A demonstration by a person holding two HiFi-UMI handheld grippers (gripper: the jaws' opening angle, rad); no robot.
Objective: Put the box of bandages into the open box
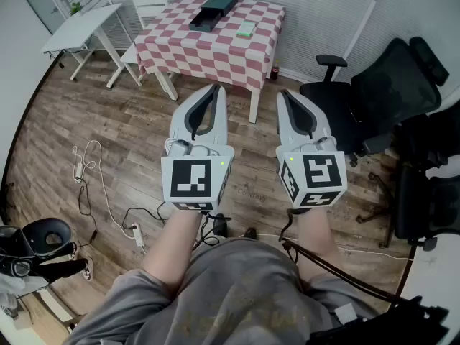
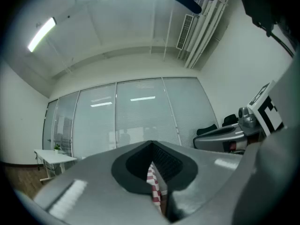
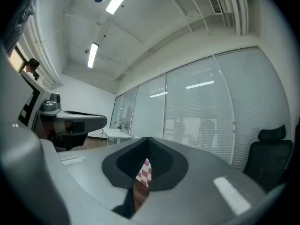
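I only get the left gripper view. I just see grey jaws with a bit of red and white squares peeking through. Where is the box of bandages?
Observer: In the head view, the small pale green box of bandages lies on the table with the red and white checked cloth, well ahead of the left gripper.
Operator: Where do I put it?
Observer: A long dark box sits on the same table, left of the bandages and apart from them.
Operator: Is my other gripper holding something?
Observer: No. The right gripper view shows the right gripper with its jaws together and nothing between them.
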